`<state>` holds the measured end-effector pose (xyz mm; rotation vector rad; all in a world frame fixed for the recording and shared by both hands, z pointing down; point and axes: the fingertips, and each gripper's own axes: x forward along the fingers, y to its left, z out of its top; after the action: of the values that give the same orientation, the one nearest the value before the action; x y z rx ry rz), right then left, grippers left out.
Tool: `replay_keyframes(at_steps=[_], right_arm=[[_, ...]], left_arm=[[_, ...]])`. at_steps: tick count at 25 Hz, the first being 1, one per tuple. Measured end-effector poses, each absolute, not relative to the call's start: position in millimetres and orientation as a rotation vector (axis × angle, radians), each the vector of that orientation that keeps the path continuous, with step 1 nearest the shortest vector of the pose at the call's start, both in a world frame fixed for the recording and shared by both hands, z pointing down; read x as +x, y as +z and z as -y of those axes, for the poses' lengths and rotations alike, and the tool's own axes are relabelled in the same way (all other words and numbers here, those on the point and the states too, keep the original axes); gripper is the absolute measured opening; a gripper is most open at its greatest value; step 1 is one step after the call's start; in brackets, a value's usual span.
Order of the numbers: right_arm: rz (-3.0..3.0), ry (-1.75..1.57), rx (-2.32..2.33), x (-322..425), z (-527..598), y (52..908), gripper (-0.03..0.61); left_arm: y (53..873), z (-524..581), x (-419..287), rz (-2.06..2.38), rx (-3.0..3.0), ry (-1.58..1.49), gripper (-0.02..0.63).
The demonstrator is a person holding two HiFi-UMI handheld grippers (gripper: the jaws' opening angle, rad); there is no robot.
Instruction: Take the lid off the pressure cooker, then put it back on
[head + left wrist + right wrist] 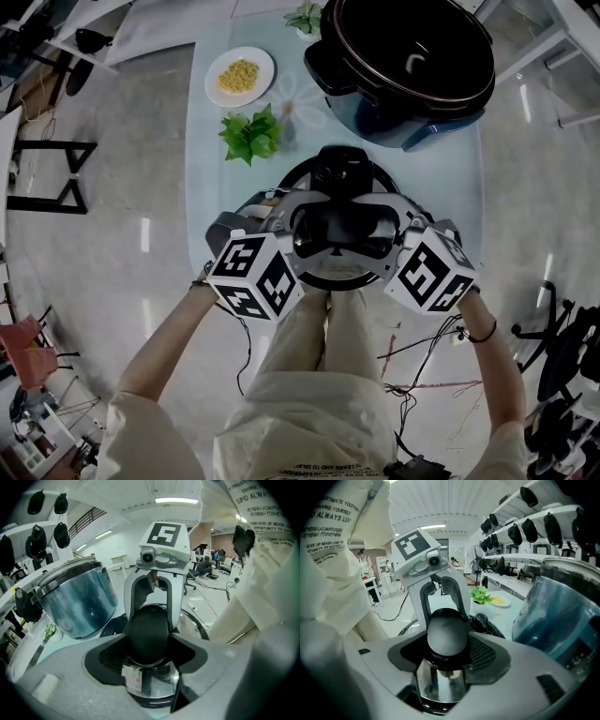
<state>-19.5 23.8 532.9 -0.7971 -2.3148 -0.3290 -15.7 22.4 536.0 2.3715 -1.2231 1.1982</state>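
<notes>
Pressure cooker (403, 70), lidless and with a blue body, is shown at the far right corner of the tabletop (214, 187), its dark interior exposed. Its lid (337, 270) is shown well apart from it, at the middle of the near edge and partly overhanging that edge. Whether the lid rests on the tabletop or is held clear of it cannot be told. The lid is crossed by a black handle (342, 228), which is gripped at both ends. One end is clamped between the jaws of the left gripper (150, 648), with the rounded black tip seen between them. The opposite end is clamped in the same way by the right gripper (446, 644). The two grippers are seen facing each other across the lid, and a marker cube (255, 275) is carried on each. A white plate (239, 75) of yellow food is placed near the far left corner. A small green plant (251, 134) is set between the plate and the lid, near the left edge.
</notes>
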Motion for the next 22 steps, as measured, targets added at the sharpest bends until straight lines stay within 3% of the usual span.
replay_keyframes(at_steps=[11, 22], right_arm=[[2.259, -0.312, -0.796, -16, -21, 540, 0.273], [2.273, -0.079, -0.656, -10, -18, 547, 0.276]], left_arm=[[540, -18, -12, 1.296, 2.341, 1.065, 0.279], [543, -20, -16, 1.397, 2.24, 0.99, 0.279]])
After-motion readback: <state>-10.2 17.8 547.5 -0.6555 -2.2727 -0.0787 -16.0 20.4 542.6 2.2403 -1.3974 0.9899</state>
